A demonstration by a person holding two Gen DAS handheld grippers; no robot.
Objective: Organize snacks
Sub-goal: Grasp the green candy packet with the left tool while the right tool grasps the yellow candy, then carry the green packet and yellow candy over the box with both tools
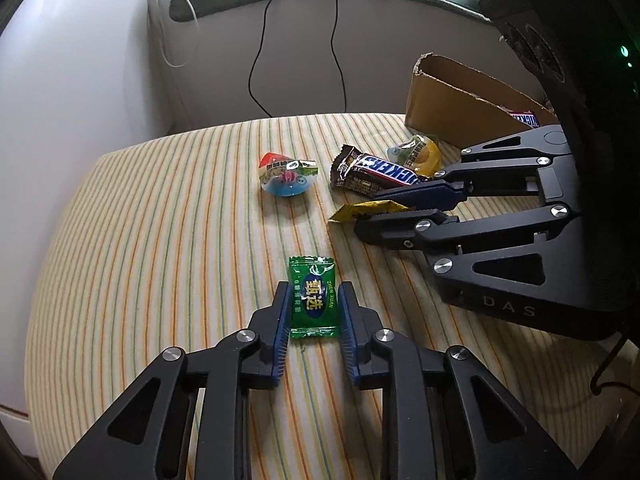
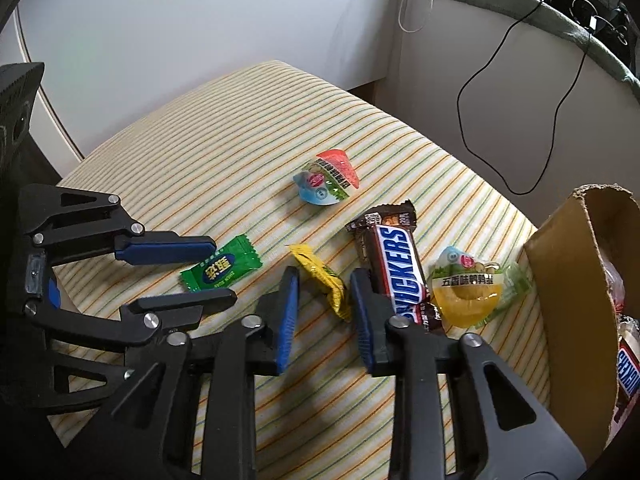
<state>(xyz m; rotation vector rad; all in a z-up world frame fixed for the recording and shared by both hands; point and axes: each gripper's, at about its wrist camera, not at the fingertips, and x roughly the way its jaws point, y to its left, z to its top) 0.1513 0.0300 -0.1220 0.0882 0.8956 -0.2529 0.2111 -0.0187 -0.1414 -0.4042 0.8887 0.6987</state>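
Right wrist view: left tongs (image 2: 224, 270) grip green candy (image 2: 220, 270); right tongs (image 2: 324, 296) grip yellow candy (image 2: 324, 280) beside Snickers bar (image 2: 396, 268); cardboard box (image 2: 568, 264) holds another Snickers.

You have a green candy (image 1: 313, 299) lying flat on the striped cloth; a yellow sachet (image 2: 325, 280) crumpled just beside the Snickers bar (image 2: 398, 266); a yellow jelly cup (image 2: 467, 285) near the cardboard box (image 2: 560, 280); a red-topped jelly cup (image 2: 326, 180) tilted, well apart.
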